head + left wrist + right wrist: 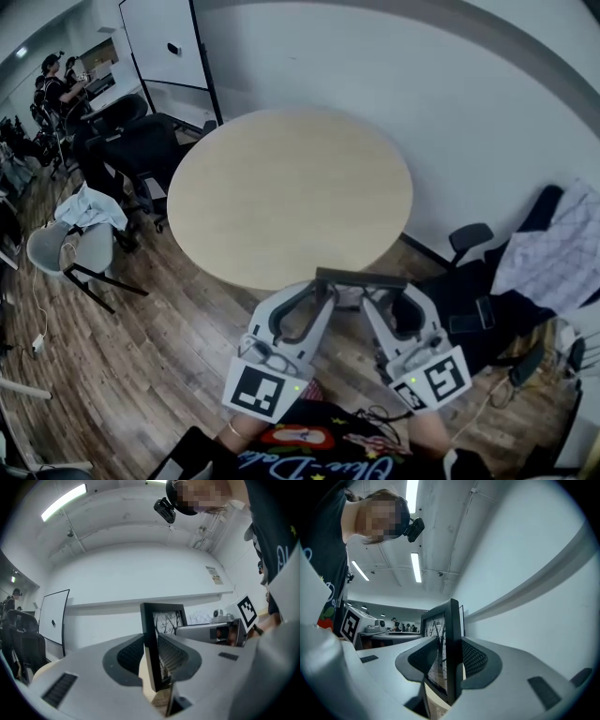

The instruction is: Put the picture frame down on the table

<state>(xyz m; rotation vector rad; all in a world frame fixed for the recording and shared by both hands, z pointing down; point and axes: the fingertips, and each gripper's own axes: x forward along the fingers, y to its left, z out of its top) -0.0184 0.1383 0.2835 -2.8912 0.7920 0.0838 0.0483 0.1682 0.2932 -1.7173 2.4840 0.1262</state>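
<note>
Picture frame (361, 277), black, held on edge in midair just beside near rim of round tabletop (281, 187), one end pinched in left claw (319, 289), other in right claw (378, 294). Risks: clipping rim on approach; twisting loose under uneven pull.

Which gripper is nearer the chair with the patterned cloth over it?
Right. The right gripper, clamped on the picture frame's right end, is on that chair's side; the left gripper grips the opposite end, farther away.

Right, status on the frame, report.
Left gripper and right gripper both shut on the picture frame, one at each end. Frame upright, held by near edge of the table, not yet down. Tabletop bare.
</note>
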